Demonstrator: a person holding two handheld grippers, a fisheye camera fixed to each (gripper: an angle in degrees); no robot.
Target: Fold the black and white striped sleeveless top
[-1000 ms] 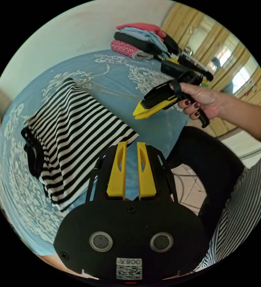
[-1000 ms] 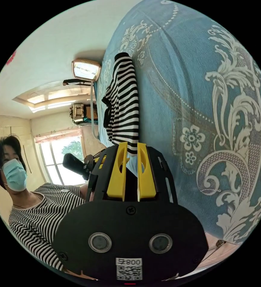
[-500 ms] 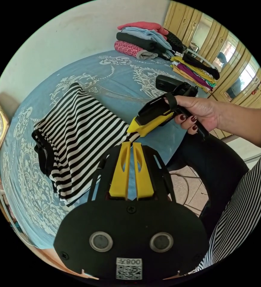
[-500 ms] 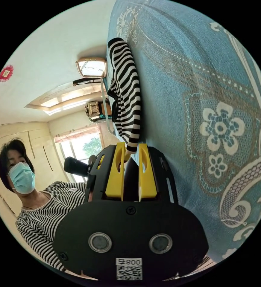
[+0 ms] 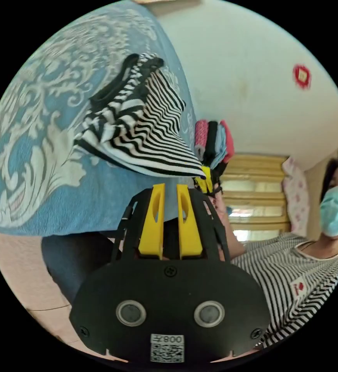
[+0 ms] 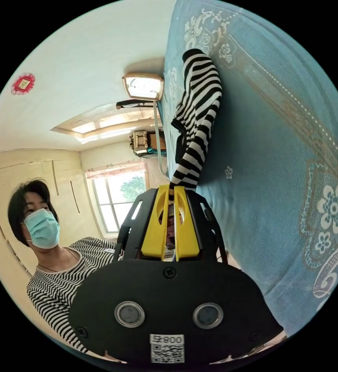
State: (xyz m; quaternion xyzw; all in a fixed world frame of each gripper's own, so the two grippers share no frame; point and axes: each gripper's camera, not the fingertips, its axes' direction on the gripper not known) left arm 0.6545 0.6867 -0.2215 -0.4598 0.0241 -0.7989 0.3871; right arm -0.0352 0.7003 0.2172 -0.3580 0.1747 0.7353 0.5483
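a corner of the striped top (image 6: 197, 116) is being pinched by the right tongs (image 6: 171, 192) above the bed (image 6: 277, 155); the left tongs (image 5: 170, 190) are being held slightly spread.

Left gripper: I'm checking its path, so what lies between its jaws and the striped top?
In the left gripper view, just blue bedspread between left gripper and striped top.

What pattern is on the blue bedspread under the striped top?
White floral scrollwork on the blue bedspread, clearest in the right gripper view, beside the striped top.
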